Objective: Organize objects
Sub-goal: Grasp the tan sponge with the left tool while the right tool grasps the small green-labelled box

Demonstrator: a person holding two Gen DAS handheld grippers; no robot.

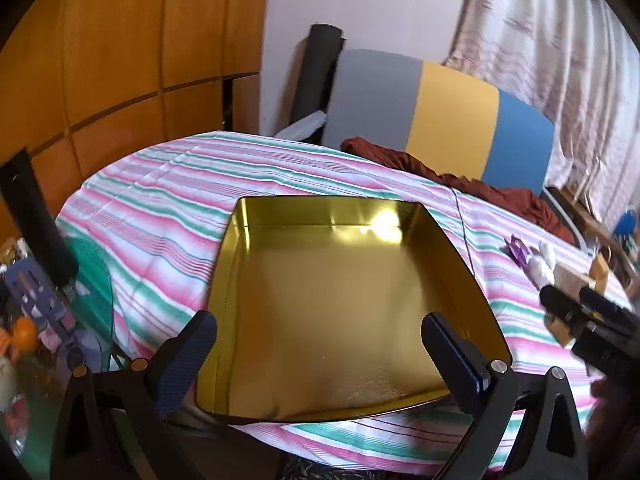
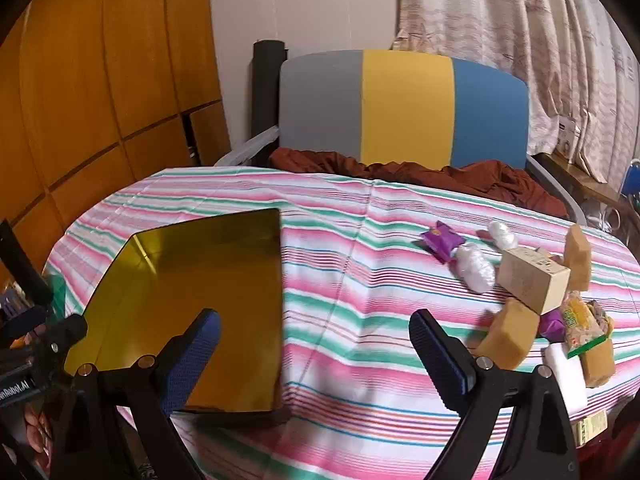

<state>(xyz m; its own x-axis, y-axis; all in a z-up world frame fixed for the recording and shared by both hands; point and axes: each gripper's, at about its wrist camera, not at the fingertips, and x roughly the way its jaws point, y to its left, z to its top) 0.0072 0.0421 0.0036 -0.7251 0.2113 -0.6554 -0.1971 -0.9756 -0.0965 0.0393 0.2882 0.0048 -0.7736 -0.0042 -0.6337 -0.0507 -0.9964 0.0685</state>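
Across the centre of the left wrist view sits the gold tin (image 1: 340,300), empty, open side up to receive things; its long axis runs from lower frame toward the upper edge. The left gripper (image 1: 318,356) hangs over its near rim, jaws wide apart, holding nothing.

From the right wrist view, the tin lies at left, the snack pile (image 2: 532,280) at right on the striped cloth (image 2: 352,280). The right gripper (image 2: 314,348) hovers between them, spread open and empty.
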